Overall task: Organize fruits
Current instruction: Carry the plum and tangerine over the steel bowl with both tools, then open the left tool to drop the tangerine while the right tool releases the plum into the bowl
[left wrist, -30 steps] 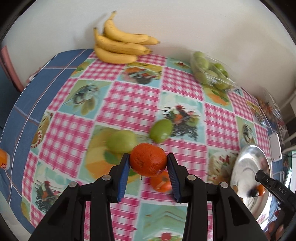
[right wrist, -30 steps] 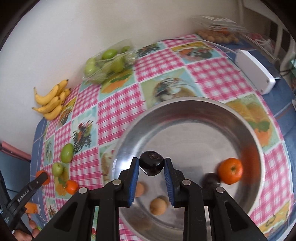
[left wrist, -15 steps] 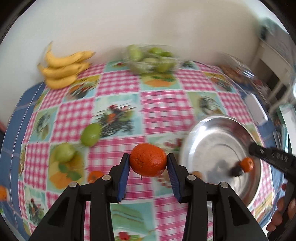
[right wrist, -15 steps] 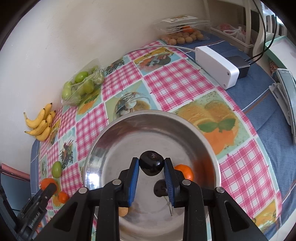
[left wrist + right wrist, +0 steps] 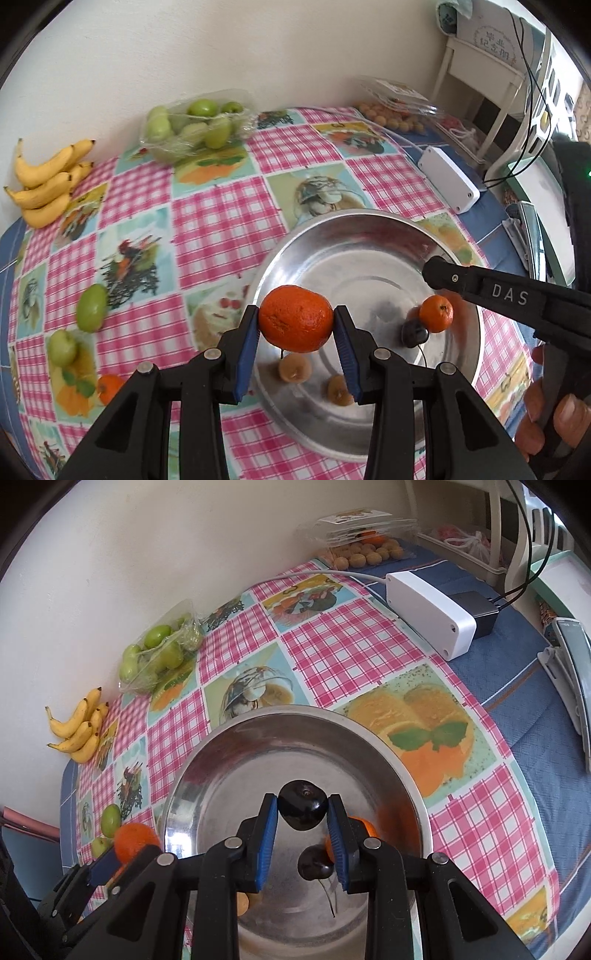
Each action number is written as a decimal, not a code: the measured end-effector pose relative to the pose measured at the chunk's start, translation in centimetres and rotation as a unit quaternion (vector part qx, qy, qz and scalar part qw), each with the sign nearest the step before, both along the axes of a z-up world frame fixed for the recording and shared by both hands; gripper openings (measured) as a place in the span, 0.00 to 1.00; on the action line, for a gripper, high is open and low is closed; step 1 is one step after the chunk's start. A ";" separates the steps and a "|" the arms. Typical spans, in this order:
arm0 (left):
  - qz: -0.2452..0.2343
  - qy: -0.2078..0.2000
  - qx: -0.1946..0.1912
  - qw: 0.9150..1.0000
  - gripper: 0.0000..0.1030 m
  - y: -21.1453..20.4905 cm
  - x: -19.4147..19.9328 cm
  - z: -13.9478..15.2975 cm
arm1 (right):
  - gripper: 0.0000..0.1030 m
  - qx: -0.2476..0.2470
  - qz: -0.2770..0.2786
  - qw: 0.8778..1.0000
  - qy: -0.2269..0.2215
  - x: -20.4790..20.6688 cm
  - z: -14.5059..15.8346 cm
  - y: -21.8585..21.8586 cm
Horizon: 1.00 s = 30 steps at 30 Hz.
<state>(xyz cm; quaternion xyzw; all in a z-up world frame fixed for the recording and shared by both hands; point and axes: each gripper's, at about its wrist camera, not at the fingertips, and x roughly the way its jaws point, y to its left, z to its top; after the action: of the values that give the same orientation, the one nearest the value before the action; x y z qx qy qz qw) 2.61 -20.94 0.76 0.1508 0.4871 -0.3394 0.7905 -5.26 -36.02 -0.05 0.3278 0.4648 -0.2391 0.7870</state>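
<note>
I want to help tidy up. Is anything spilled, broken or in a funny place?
Nothing is spilled or broken. Some fruit just isn't in the bowl yet: two green fruits and a small orange lie loose on the cloth. The left gripper holds an orange, the right gripper a dark fruit.

You carried the orange (image 5: 295,318) in your left gripper (image 5: 295,328) from above the green fruits (image 5: 91,307) on the checked cloth (image 5: 218,221) rightward to the near-left rim of the steel bowl (image 5: 369,225). Your right gripper (image 5: 302,825) shifted across the bowl's middle.
</note>
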 end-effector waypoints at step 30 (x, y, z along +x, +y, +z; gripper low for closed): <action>0.001 0.032 0.013 0.999 0.41 -0.6 0.8 -2.7 | 0.35 0.000 0.028 0.998 0.051 2.0 -2.8 0.7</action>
<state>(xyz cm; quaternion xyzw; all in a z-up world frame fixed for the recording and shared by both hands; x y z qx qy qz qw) 3.38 -21.55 -1.91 0.1493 0.5168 -0.3369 0.7727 -3.25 -35.28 -2.86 0.3020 0.5137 -0.2329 0.7686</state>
